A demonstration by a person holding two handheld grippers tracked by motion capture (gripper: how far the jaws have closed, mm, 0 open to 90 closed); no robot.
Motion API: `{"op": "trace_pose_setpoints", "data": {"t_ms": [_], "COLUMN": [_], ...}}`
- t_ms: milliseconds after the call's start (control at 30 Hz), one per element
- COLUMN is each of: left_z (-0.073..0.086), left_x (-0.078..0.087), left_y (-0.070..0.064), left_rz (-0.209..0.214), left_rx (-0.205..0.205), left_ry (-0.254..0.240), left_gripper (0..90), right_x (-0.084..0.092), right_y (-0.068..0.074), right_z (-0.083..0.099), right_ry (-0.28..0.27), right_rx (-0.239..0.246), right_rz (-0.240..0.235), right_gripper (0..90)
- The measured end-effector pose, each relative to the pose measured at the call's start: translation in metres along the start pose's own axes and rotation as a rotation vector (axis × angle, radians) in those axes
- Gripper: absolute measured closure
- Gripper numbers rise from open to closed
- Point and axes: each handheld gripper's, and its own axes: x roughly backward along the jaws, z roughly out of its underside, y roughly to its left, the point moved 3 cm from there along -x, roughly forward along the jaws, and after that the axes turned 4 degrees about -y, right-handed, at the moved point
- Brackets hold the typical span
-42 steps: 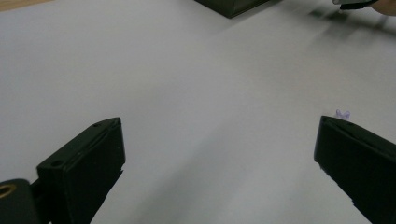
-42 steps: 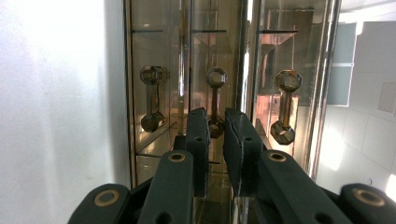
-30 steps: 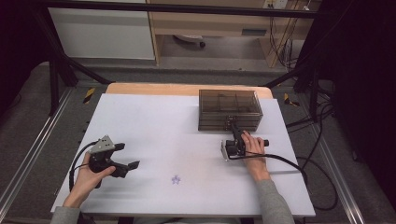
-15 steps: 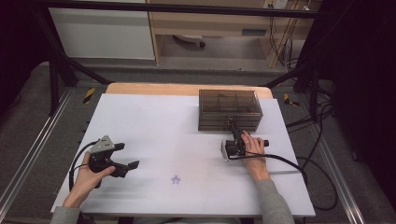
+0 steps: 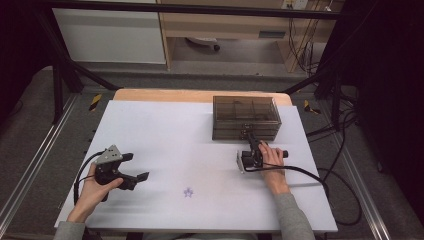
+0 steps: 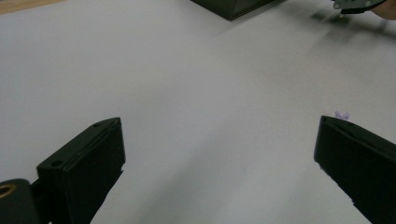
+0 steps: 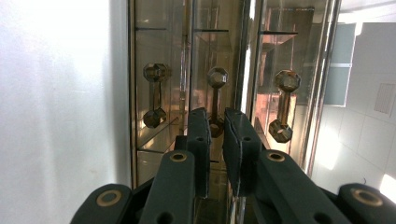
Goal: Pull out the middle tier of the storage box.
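A smoky see-through drawer box (image 5: 245,116) stands at the back right of the white table (image 5: 175,135). My right gripper (image 5: 248,135) is rolled on its side at the box's front. In the right gripper view three drawer fronts show, each with a dumbbell-shaped handle, and the right gripper (image 7: 216,114) is shut on the middle handle (image 7: 217,93). My left gripper (image 5: 136,166) rests low over the table's left front, open, with nothing between its jaws. The left gripper (image 6: 219,123) faces bare table. A small purple piece (image 5: 188,192) lies at the front middle, beside the right jaw (image 6: 343,115).
The box's corner (image 6: 233,7) and the right gripper's grey plate (image 6: 357,4) show far off in the left gripper view. Cables trail from both grippers, one looping over the table's right front (image 5: 310,175). A wooden strip (image 5: 200,95) edges the table's back.
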Motion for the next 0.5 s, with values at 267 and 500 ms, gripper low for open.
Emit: {"op": "trace_pose_setpoints", "data": {"t_ms": [267,500], "left_z": [-0.0003,-0.0004], "left_x": [0.0001,0.0003], "left_y": [-0.0003,-0.0004], "left_rz": [0.001,0.001], "left_rx": [0.0,0.0], "left_ry": [-0.002,-0.002], "left_gripper": [1.7,1.7], "right_x": [0.0051,0.0081], "right_y": [-0.001,-0.0006], "right_z": [-0.0004,-0.0008], "right_ry": [-0.002,-0.004], "right_rx": [-0.002,-0.004], "right_rz": [-0.009,-0.018], "right_gripper": [81.6,81.5]}}
